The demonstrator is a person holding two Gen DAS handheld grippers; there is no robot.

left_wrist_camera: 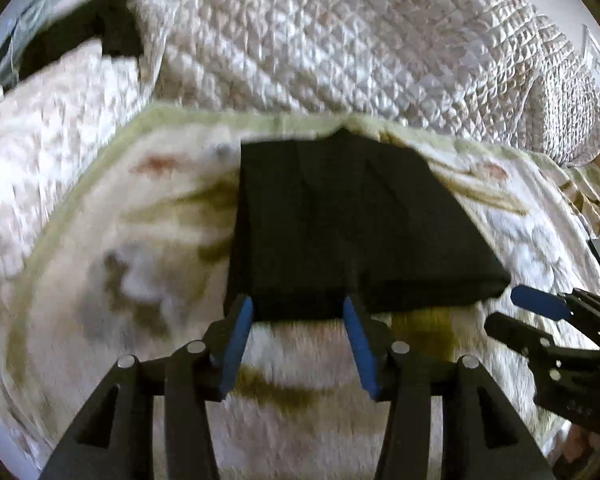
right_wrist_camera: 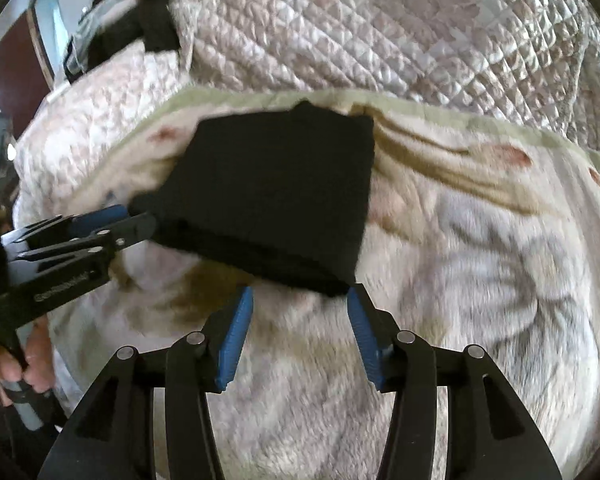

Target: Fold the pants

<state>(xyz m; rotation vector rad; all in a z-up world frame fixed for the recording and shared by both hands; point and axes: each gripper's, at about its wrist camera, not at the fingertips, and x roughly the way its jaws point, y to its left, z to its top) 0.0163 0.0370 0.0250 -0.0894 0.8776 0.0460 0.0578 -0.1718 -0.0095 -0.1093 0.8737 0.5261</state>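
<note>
Spread across the bed, a plush floral blanket (left_wrist_camera: 100,240) is lying in front of a quilted cover (left_wrist_camera: 340,32), and the black pants (left_wrist_camera: 340,216) are resting on it as a compact folded rectangle. Both grippers are standing at the near folded edge: the left gripper (left_wrist_camera: 298,312) is showing its blue pads apart with nothing between them, and the right gripper (right_wrist_camera: 300,304) is likewise gaping, empty, just beside the near right corner. Judging by this, the fold is looking nearly finished. One risk is lying in a pad snagging the soft layered edge, which could drag the top layer askew and spoil the stack.
</note>
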